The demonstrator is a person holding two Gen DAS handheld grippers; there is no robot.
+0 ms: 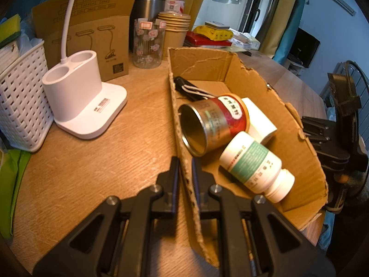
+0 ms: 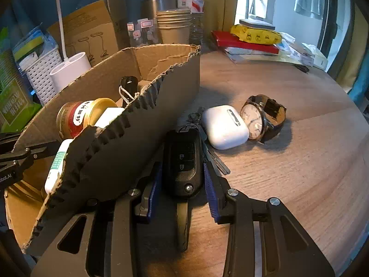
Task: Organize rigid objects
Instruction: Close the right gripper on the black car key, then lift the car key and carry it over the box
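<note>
Cluttered wooden desk (image 2: 299,161). Left gripper (image 1: 185,173) is pinching the cardboard box (image 1: 253,87) wall. Right gripper (image 2: 182,175) sits half open around the car key (image 2: 183,161), looks like touching, just right of the box, near the earbud case (image 2: 224,127) and watch (image 2: 253,117).

Straddling a black car key fob (image 2: 184,161) on the wooden table (image 2: 299,173), right gripper (image 2: 183,177) fingers either side, contact unclear. Beside it, a torn cardboard box (image 2: 138,133); beyond, white earbud case (image 2: 224,127) touching wristwatch (image 2: 258,117).
</note>
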